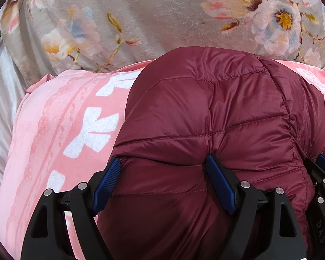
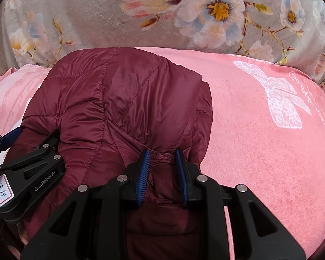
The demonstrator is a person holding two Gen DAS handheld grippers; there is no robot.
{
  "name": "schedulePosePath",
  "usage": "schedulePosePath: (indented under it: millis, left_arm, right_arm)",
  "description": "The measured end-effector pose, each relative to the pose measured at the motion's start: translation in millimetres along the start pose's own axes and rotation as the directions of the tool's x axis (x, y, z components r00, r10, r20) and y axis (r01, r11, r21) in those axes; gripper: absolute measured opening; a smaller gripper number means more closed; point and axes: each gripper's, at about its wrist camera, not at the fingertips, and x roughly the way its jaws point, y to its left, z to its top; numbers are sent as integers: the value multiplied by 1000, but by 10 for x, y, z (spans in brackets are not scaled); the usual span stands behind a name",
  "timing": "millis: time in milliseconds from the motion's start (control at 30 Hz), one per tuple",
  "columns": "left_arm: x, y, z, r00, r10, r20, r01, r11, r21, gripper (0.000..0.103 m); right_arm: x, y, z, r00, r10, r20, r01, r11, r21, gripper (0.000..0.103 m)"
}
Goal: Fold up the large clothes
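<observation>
Maroon puffer jacket (image 1: 205, 112) pinched by right hand-held gripper (image 2: 162, 164); left hand-held gripper (image 1: 164, 173) spread wide.

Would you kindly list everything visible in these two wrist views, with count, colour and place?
Jacket: one, maroon quilted, bunched on the pink blanket, under both grippers.
Pink blanket: one, pink with white bow prints, spread beneath the jacket.
Floral blanket: one, grey with white and pink flowers, behind the pink blanket.
White fabric: one, pale and satiny, far left edge of the left view.
Left gripper: one, black with blue pads, jaws wide apart, a broad bulge of jacket between them.
Right gripper: one, black with blue pads, jaws close together, pinching a fold of jacket.
</observation>
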Motion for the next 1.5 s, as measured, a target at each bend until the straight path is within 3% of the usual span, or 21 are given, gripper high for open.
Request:
schedulePosePath:
  millis: [167,367,600,1033,1267,1500]
  left_arm:
    - [-42,44,-17,1000,-8,3,8,1000,-15,81]
    - [-417,222,-276,999,-33,-8,32,999,-31,83]
    - [-639,206,-522,1000,-27,5,28,999,-32,84]
    - [-1072,189,-922,999,-5,51,6,1000,-30,87]
    - [-1258,146,-1237,999,-18,-35,18,1000,-7,87]
    - [-1520,88,-1517,999,-23,-44,23,1000,8,87]
  right_arm:
    - [-41,-42,-3,1000,24,6,-24,999,22,24]
    - [-496,-99,-253,1000,13,5,-13,1000,-15,26]
    - [-524,-175,-429,1000,3,-25,-3,1000,23,40]
    - [-1177,-300,-851,997,-14,82,7,996,92,43]
    - [-1545,-369,-1228,999,6,48,-11,995,99,45]
    - [-1778,-299,-1477,1000,21,21,-22,998,64,45]
